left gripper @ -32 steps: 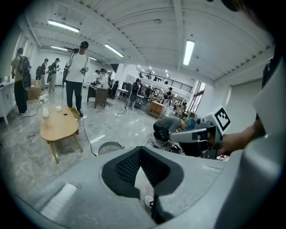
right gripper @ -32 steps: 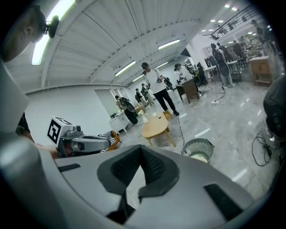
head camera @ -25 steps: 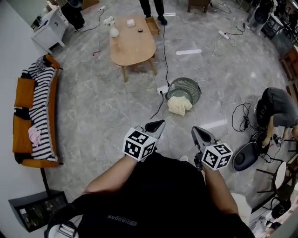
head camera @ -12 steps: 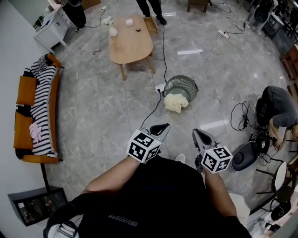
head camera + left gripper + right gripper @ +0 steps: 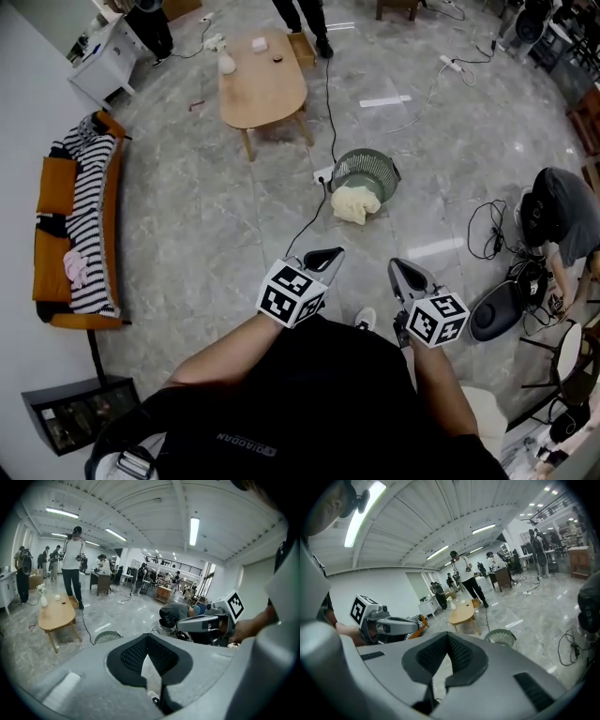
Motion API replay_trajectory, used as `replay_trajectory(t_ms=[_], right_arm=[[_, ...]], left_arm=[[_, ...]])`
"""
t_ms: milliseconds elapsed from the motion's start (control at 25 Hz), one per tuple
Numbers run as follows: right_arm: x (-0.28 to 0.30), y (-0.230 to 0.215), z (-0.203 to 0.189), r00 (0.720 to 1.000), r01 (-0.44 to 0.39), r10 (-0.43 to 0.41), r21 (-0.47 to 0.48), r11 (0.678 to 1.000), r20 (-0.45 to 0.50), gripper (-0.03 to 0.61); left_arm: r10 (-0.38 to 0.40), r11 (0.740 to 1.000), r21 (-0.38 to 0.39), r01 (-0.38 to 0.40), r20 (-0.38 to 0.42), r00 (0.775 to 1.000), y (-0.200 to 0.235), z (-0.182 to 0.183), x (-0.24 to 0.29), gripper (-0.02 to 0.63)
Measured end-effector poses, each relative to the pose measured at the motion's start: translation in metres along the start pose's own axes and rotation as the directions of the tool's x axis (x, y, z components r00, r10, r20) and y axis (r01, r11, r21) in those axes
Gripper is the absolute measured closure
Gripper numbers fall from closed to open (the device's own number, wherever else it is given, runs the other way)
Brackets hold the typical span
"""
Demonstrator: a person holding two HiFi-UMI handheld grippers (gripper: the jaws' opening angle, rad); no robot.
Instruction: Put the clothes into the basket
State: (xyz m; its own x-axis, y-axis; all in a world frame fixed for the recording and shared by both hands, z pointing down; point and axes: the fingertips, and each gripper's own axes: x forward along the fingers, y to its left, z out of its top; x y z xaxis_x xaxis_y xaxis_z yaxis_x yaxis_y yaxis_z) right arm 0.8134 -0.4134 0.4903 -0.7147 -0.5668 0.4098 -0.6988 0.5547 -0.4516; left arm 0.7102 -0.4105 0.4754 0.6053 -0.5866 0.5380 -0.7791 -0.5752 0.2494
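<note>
The left hand-held gripper (image 5: 328, 255) is clenched and holds nothing. In the left gripper view its jaw tips meet, and only floor (image 5: 216, 216) shows through the gap below them. The right hand-held gripper (image 5: 401, 267) is clenched the same way, tips together and empty. Both are held side by side, close in front of the person's chest, and touch nothing. They point towards the basket (image 5: 375, 167), which stands on the floor well ahead of them. A cream cloth (image 5: 354, 203) lies crumpled on the floor against the basket's near side; whether it hangs over the rim cannot be told. A pink garment (image 5: 75, 270) lies on the sofa (image 5: 52, 187), well apart at the left.
</note>
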Motion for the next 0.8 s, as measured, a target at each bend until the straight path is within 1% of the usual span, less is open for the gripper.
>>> replay_trajectory(t_ms=[240, 600, 800], right_arm=[[0.0005, -0.0017, -0.0039, 1.0, -0.002, 0.002, 0.002, 1.0, -0.013, 0.565], [0.003, -0.0017, 0.0019, 1.0, -0.002, 0.002, -0.012, 1.0, -0.007, 0.565], [0.0019, -0.0018, -0.0025, 1.0, 0.002, -0.002, -0.004, 1.0, -0.005, 0.565]], left_arm=[[-0.019, 1.0, 0.012, 0.019, -0.017, 1.0, -0.0064, -0.0032, 0.0038, 0.614], [-0.03, 0.999, 0.025, 0.031, -0.011, 0.999, -0.0066, 0.0045, 0.0079, 0.614], [-0.033, 0.999, 0.024, 0.033, -0.012, 0.999, -0.0068, 0.0024, 0.0089, 0.614]])
